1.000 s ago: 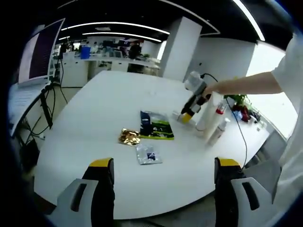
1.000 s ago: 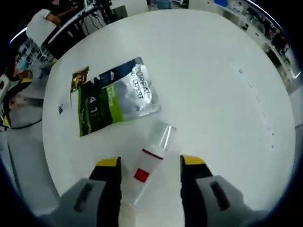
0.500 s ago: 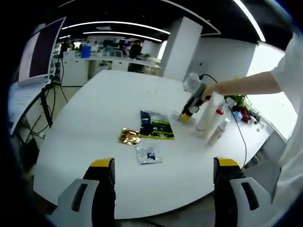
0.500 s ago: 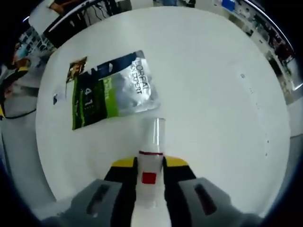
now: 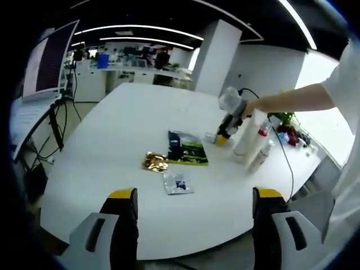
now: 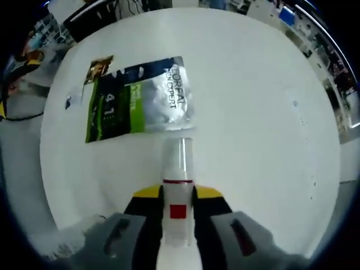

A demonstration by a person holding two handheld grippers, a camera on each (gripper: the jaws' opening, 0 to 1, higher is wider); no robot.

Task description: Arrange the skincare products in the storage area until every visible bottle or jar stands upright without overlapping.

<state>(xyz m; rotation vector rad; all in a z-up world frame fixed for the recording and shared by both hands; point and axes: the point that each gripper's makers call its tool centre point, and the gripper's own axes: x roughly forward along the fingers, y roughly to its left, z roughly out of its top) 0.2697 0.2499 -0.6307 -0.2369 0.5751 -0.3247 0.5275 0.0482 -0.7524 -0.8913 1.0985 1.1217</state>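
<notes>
In the right gripper view my right gripper (image 6: 178, 194) is shut on a white bottle (image 6: 178, 169) with a red band, a red square and a clear cap, which points toward a green and silver sachet (image 6: 138, 100). In the left gripper view the right gripper (image 5: 224, 137) is held by a person's hand at the table's far right, beside two white bottles: a tall one (image 5: 249, 134) standing and a slimmer one (image 5: 260, 156) leaning in front of it. My left gripper (image 5: 191, 205) hangs open over the near table edge, holding nothing.
On the white round table (image 5: 112, 135) lie the green sachet (image 5: 187, 149), a gold sachet (image 5: 154, 162) and a small silver sachet (image 5: 177, 183). A cable (image 5: 286, 154) runs past the bottles. Desks and a monitor stand beyond the table on the left.
The right gripper's jaws have shut on the white bottle and it now sits centred between them, nearer the green sachet. The left gripper has stayed put.
</notes>
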